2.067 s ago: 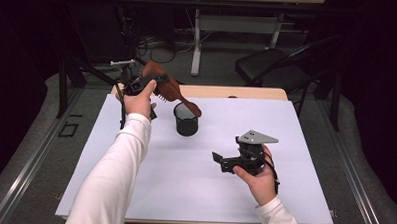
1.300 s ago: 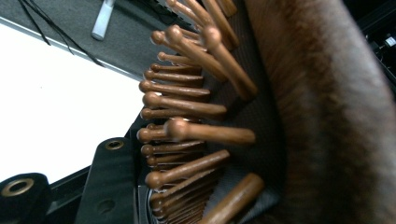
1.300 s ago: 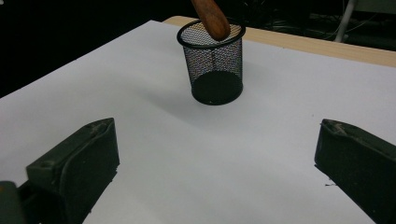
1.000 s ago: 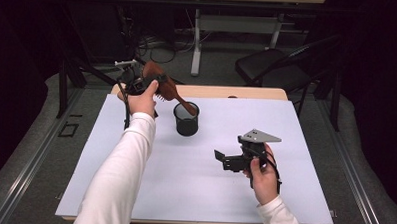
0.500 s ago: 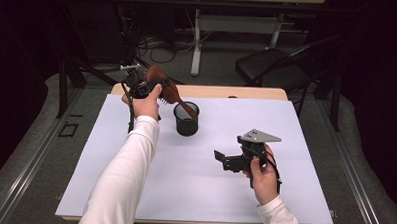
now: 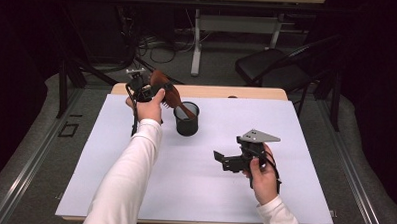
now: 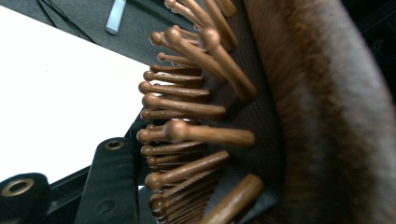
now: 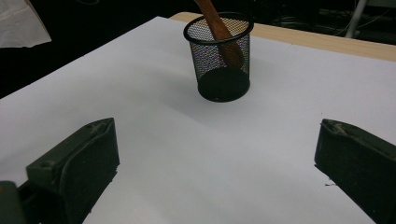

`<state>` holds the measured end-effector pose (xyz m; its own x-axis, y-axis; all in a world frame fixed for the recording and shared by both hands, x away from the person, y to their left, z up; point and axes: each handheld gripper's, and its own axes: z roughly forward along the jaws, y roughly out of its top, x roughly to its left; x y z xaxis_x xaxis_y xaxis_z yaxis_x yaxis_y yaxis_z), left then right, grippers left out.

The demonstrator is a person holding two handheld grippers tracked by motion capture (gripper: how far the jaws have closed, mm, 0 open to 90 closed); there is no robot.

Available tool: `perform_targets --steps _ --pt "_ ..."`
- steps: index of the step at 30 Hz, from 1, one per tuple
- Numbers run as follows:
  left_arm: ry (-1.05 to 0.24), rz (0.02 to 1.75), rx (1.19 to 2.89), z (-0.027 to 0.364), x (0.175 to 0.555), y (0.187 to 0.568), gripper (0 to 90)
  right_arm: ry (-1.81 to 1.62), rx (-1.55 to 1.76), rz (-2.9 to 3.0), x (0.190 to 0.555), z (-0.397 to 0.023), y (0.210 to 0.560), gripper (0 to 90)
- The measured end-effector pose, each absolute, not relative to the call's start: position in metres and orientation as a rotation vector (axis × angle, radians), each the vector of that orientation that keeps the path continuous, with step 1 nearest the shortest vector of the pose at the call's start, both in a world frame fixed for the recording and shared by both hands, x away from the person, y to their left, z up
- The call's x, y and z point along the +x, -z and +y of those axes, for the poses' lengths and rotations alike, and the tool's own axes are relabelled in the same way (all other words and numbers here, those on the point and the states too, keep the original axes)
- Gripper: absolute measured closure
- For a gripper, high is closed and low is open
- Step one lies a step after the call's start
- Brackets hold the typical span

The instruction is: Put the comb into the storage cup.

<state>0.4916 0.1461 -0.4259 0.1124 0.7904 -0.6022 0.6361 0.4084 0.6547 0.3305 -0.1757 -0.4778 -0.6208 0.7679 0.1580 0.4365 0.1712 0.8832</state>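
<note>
the left gripper (image 6: 143, 86), at about eleven o'clock on the white-covered bench (image 6: 134, 180), has its fingers clamped on the head of a brown wooden paddle hairbrush with round-tipped pegs (image 6: 168, 93), whose handle already dips into the black wire-mesh cylindrical cup (image 6: 186, 119) just at its four o'clock side. the step in hand looks like seating the brush in the cup: tilt the head more upright so the handle slides down to the base, and let go only once the weight rests inside, since a slanted brush could tip the light cup. the right gripper (image 6: 225, 161), at five o'clock, has its fingers spread wide with nothing between them, well apart from the cup; it could steady the rim if needed.
</note>
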Motion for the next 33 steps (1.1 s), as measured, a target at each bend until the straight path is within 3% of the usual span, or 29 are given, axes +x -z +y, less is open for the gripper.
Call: perform_targets --steps 33 --pt "-0.181 1.610 1.333 0.140 0.494 0.447 47.8 -1.422 1.147 2.144 0.331 -0.174 0.479 0.0"
